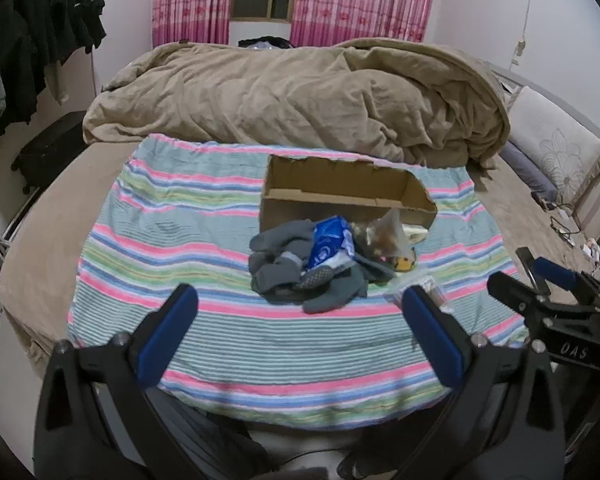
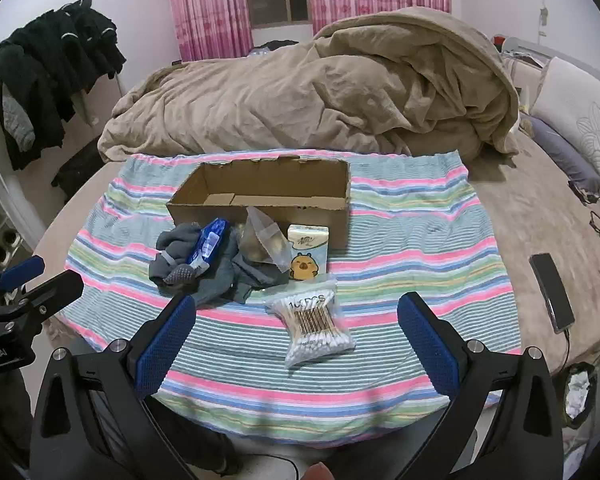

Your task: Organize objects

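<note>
An open, empty cardboard box (image 2: 260,188) stands on a striped towel (image 2: 400,248); it also shows in the left wrist view (image 1: 340,192). In front of it lies a pile: grey socks (image 2: 216,276), a blue packet (image 2: 210,242), a clear plastic bag (image 2: 266,240), a tissue pack with a yellow chick (image 2: 308,256) and a bag of cotton swabs (image 2: 314,322). The socks (image 1: 300,276) and blue packet (image 1: 328,246) show in the left wrist view too. My left gripper (image 1: 300,304) is open, short of the socks. My right gripper (image 2: 296,312) is open, just short of the cotton swabs.
A rumpled tan duvet (image 2: 320,92) fills the back of the bed. A black phone (image 2: 552,292) on a cable lies at the right, beside pillows (image 2: 580,120). Dark clothes (image 2: 56,68) hang at the left. Pink curtains (image 2: 208,4) frame a window.
</note>
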{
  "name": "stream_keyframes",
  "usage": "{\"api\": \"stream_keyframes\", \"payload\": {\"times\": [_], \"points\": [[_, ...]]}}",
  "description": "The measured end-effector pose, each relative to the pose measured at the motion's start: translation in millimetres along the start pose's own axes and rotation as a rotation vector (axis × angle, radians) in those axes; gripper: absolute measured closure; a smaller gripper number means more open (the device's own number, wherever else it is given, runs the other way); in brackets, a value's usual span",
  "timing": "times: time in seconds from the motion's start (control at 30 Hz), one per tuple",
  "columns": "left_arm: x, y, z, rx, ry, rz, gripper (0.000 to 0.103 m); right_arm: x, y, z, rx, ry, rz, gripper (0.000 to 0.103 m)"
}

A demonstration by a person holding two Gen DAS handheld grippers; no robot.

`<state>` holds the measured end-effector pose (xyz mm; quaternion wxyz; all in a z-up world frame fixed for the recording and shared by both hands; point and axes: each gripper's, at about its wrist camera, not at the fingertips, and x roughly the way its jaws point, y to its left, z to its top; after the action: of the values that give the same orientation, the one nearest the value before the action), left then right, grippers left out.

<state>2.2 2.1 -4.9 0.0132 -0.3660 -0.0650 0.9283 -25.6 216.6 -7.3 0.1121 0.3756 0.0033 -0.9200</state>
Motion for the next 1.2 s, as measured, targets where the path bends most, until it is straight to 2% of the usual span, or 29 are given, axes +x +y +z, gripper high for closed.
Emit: {"api": "stream_keyframes", "payload": {"times": [0.47, 1.2], "points": [[0.3, 11.1, 0.3, -0.017, -0.008, -0.015, 0.001, 14.6, 11.5, 1.4, -0.017, 0.031, -0.003, 0.001], [-5.8, 12.5, 0.7, -0.019, -0.016, -0.018, 0.001, 11.5, 17.6, 1.5, -0.027, 0.025, 0.009, 0.001]]}}
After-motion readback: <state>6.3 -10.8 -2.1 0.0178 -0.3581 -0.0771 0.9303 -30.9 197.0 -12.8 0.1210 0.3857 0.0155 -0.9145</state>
